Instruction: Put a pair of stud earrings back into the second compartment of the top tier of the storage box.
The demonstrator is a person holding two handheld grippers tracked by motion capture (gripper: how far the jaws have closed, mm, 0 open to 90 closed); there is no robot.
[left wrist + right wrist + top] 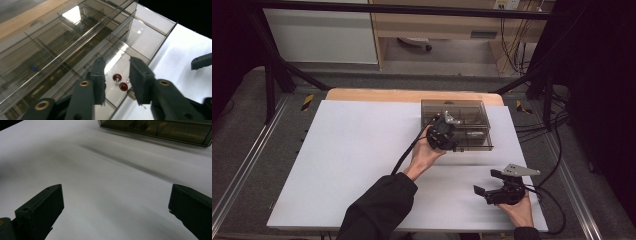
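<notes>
Right gripper (490, 186) sits nearest, low over the white tabletop (352, 165) at the front right, jaws spread wide with nothing in them. Further in, the left gripper (451, 131) is up at the front edge of the smoky clear plastic organizer box (472, 107), jaws partly apart and gripping nothing. Right between them, in the box's near compartment, are two little red beads (120, 82) on pins. There's a tiny blue bead (34, 67) in a farther compartment.
</notes>
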